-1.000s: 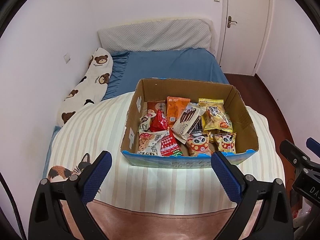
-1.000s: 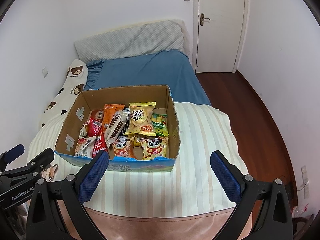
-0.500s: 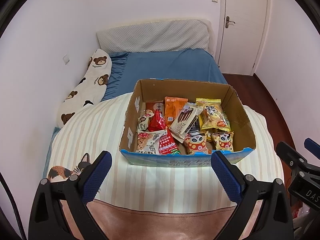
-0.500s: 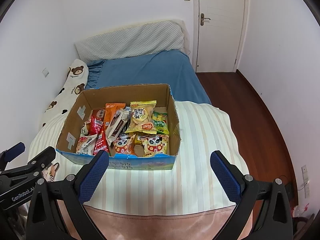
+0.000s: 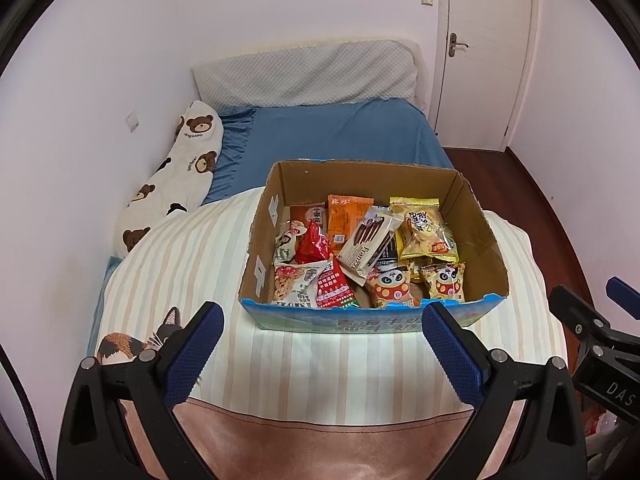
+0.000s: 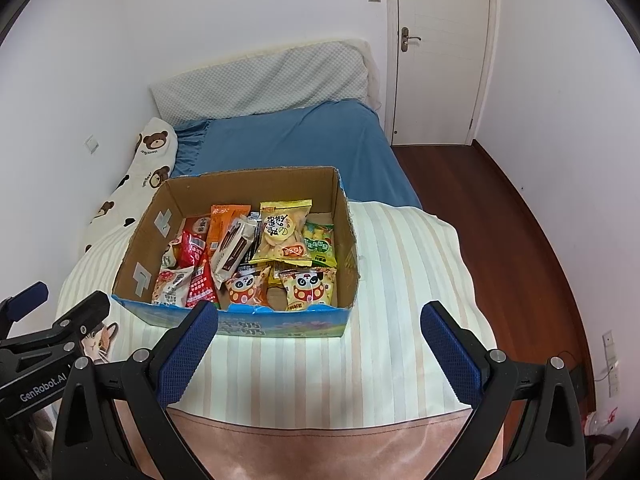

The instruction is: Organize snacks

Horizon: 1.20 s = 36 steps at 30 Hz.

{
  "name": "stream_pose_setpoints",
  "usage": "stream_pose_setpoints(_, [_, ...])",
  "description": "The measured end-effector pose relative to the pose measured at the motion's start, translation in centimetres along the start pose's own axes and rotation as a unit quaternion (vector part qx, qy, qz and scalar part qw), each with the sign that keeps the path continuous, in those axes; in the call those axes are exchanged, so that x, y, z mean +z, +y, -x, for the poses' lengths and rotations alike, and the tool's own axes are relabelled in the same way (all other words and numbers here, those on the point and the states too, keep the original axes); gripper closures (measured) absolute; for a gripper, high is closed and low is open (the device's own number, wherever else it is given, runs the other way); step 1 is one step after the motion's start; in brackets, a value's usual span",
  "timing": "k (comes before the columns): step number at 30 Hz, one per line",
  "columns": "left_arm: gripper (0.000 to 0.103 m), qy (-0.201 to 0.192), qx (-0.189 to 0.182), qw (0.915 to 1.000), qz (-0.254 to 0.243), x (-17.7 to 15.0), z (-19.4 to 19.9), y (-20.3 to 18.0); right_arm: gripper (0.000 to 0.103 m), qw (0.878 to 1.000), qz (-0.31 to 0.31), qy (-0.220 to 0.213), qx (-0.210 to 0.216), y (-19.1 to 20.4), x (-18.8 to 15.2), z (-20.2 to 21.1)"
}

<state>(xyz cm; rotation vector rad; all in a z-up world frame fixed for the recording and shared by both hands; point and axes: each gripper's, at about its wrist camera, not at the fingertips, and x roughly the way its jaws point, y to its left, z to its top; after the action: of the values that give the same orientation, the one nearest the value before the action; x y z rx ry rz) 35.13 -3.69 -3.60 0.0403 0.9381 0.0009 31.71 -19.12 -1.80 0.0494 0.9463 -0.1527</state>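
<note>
A cardboard box (image 5: pixel 476 236) (image 6: pixel 344 220) with a blue printed front sits on a striped quilt on the bed. Several snack packets lie loose inside it: a red bag (image 5: pixel 313 245), an orange packet (image 5: pixel 347 216), a wafer pack (image 5: pixel 370 242), a yellow chip bag (image 5: pixel 423 229) (image 6: pixel 283 232), a green-yellow bag (image 6: pixel 319 242), and two panda packets (image 5: pixel 445 280) (image 6: pixel 308 285). My left gripper (image 5: pixel 320 320) hangs open in front of the box, empty. My right gripper (image 6: pixel 318 318) is open too, near the box's front wall, holding nothing.
The striped quilt (image 5: pixel 192 264) (image 6: pixel 404 264) covers the near bed, with a blue sheet (image 5: pixel 336 132) and grey pillow (image 5: pixel 304 72) behind. A bear-print cushion (image 5: pixel 176 176) lies along the left wall. Wooden floor (image 6: pixel 500 208) and a shut white door (image 6: pixel 440 48) are to the right.
Both grippers have drifted slightly backward and upward, so the box sits a little higher and smaller in both views. Nothing was grasped or moved.
</note>
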Motion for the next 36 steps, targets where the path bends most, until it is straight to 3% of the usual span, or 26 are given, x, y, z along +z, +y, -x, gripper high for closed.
stream_pose_setpoints(36, [0.001, -0.006, 0.005, 0.9999, -0.013, -0.1, 0.9, -0.5, 0.0, 1.0, -0.001, -0.009, -0.006, -0.2, 0.0, 0.9])
